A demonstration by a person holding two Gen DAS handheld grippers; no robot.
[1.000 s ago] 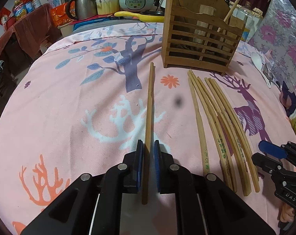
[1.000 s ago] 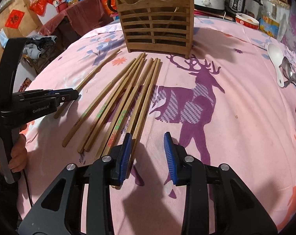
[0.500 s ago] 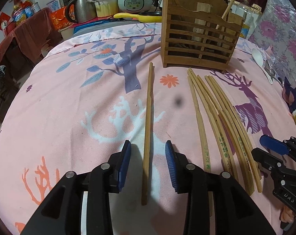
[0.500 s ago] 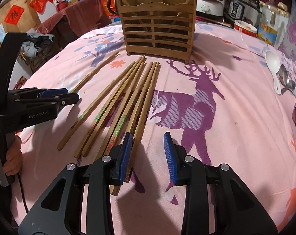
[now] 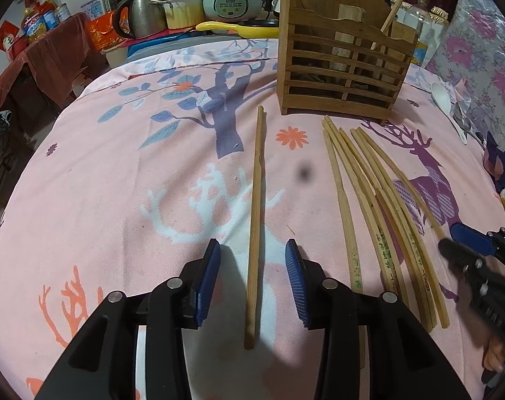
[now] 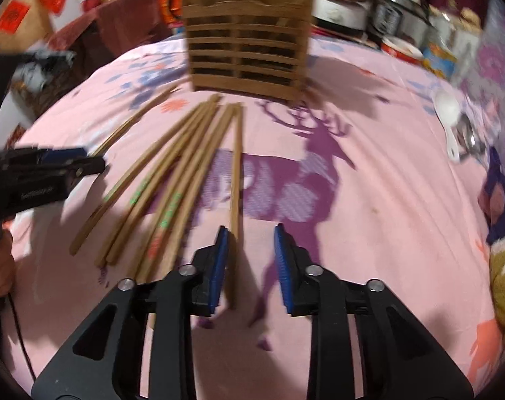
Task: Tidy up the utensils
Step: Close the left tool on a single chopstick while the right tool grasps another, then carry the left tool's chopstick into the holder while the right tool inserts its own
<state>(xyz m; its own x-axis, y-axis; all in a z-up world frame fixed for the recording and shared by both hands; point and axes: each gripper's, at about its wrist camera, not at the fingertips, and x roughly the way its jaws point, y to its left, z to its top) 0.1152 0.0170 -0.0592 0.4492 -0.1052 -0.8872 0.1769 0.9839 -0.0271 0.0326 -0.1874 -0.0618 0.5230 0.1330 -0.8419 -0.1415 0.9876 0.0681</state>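
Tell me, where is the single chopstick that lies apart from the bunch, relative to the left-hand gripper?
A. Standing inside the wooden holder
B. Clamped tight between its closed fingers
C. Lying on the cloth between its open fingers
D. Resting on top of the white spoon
C: the single chopstick lies flat on the pink tablecloth, its near end between the spread blue pads of the left gripper, which do not touch it.

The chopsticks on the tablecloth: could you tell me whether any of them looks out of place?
Yes: one lone chopstick lies apart from the bundle of chopsticks, between the open left gripper fingers, none yet in the wooden holder.
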